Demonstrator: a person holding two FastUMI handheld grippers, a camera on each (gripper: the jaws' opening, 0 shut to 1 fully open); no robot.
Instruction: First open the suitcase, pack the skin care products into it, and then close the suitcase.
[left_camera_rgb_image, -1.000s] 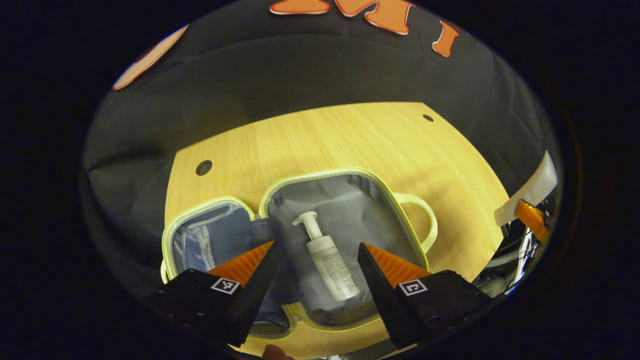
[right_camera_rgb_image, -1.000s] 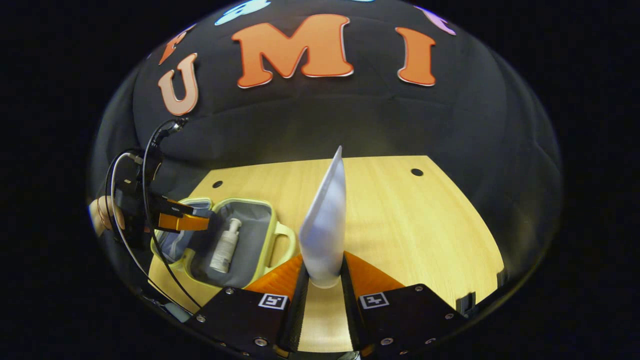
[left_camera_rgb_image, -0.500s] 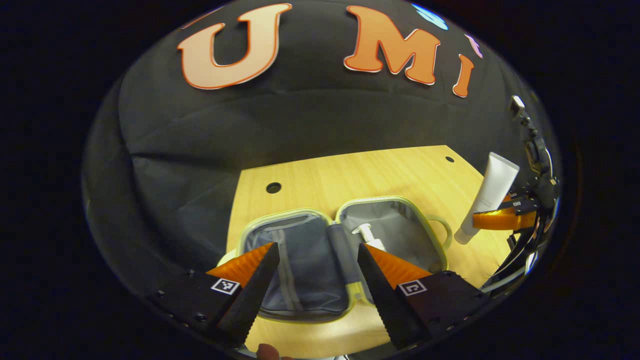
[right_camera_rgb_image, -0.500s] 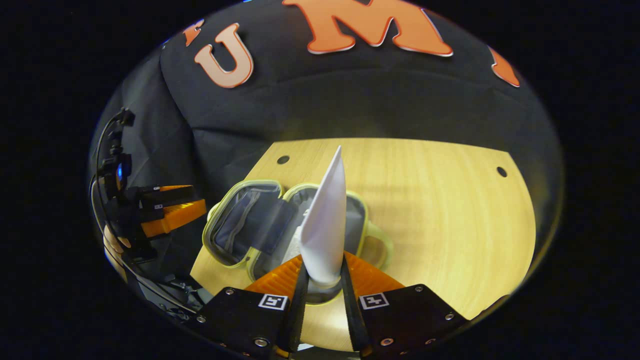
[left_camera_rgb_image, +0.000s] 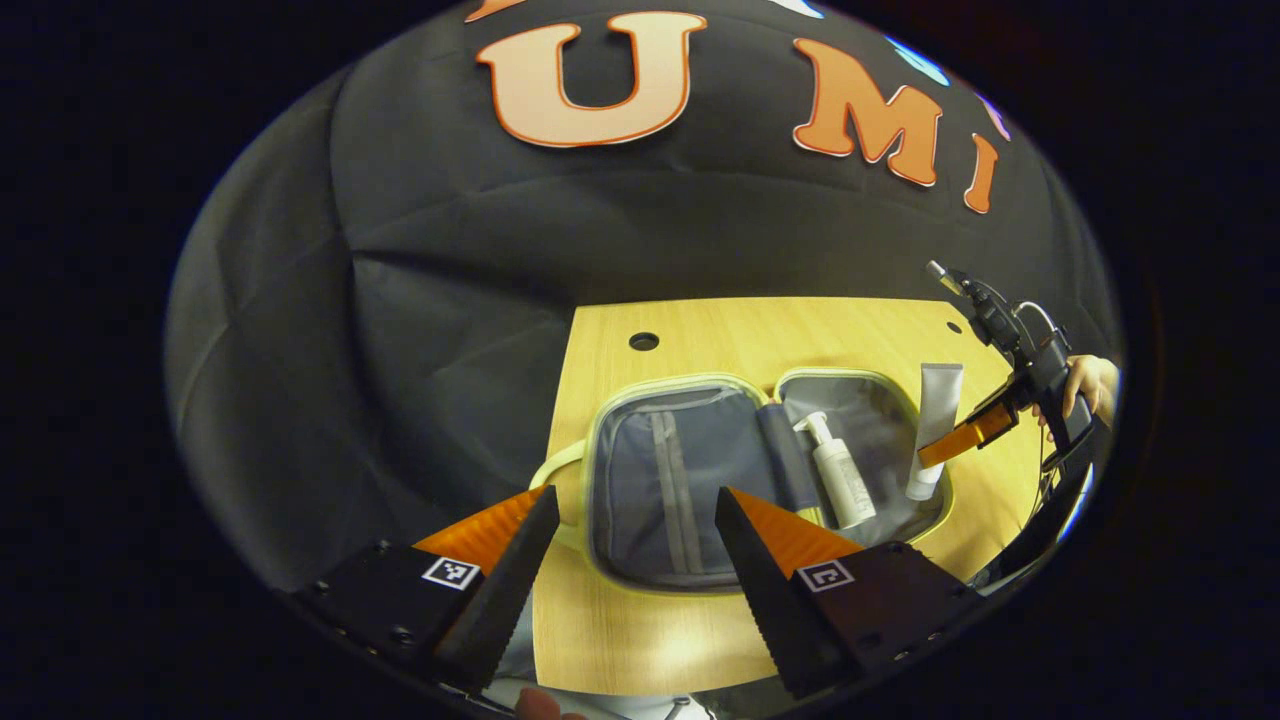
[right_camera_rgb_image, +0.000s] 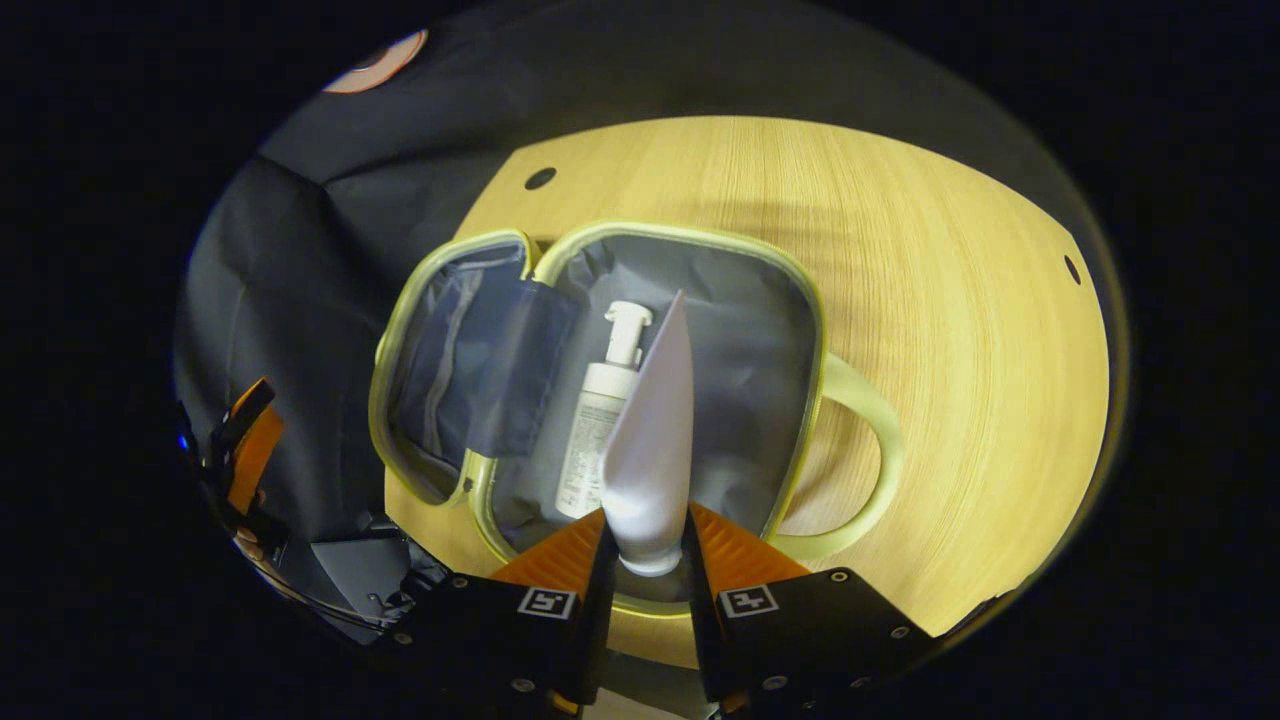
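Observation:
The pale-green suitcase lies open on the wooden table, its grey lining showing. A white pump bottle lies in its right half. My right gripper is shut on a white tube, held over that half next to the bottle; in the left gripper view the tube hangs above the suitcase's right edge in the right gripper. My left gripper is open and empty, back from the suitcase's near left side.
The wooden table has small round holes near its far edge. Black cloth surrounds it. A hand holds the right gripper, with cables trailing below it.
My right gripper carried the tube left and down until it hangs over the suitcase's right half. My left gripper drew back and to the left, staying open.

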